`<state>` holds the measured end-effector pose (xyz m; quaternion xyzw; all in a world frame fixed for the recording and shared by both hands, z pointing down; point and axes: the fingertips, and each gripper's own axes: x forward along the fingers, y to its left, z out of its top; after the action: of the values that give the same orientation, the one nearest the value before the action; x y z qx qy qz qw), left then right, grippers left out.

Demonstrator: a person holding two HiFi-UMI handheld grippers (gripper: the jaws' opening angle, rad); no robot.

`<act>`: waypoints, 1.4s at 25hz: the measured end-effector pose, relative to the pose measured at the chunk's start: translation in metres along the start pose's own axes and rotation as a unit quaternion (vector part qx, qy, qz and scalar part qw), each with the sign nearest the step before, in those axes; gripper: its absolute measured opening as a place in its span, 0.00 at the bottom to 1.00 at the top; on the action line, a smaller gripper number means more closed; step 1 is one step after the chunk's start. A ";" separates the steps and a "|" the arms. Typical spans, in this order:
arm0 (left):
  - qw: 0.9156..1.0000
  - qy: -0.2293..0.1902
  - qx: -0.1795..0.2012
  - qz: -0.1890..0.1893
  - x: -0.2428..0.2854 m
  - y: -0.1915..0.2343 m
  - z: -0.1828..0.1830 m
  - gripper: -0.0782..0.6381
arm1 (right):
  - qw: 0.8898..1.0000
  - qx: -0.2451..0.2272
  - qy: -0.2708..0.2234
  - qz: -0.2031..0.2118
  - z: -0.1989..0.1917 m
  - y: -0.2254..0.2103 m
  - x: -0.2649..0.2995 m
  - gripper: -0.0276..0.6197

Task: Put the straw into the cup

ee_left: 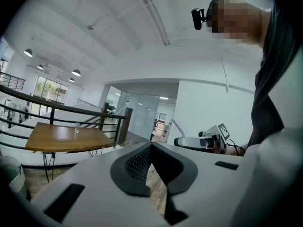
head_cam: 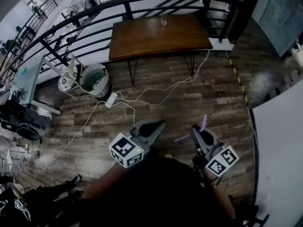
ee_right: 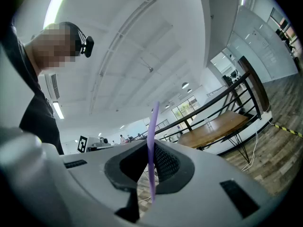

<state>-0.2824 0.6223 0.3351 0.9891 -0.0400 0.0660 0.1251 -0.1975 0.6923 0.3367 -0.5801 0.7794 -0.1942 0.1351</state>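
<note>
A small clear cup [head_cam: 163, 21] stands at the far edge of a brown wooden table [head_cam: 142, 37], well ahead of both grippers. It also shows as a tiny glass cup [ee_left: 76, 127] in the left gripper view, and as the cup [ee_right: 208, 123] in the right gripper view. My right gripper [head_cam: 195, 131] is shut on a purple straw [head_cam: 187, 137], which crosses its jaws with both ends sticking out. In the right gripper view the straw [ee_right: 152, 150] stands upright between the pads. My left gripper [head_cam: 155, 126] is beside it, shut and holding nothing.
A black metal railing [head_cam: 118, 6] curves round behind the table. White cables [head_cam: 142, 96] trail over the wooden floor, and a round bin [head_cam: 94, 79] stands to the table's left. A white surface [head_cam: 279, 141] borders the right side.
</note>
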 end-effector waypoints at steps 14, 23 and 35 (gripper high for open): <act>1.000 -0.007 -0.011 0.011 -0.023 0.036 -0.008 0.12 | 1.000 0.000 0.017 0.009 -0.016 0.006 0.041 0.09; 1.000 -0.004 -0.027 -0.001 -0.032 0.115 -0.008 0.12 | 1.000 0.002 0.018 -0.001 -0.022 -0.006 0.122 0.09; 0.999 -0.001 -0.036 -0.036 -0.047 0.238 0.035 0.12 | 0.999 0.007 0.024 -0.026 -0.001 -0.019 0.269 0.09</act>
<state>-0.3474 0.3866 0.3530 0.9848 -0.0073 0.0590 0.1632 -0.2600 0.4300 0.3497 -0.5947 0.7656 -0.2166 0.1151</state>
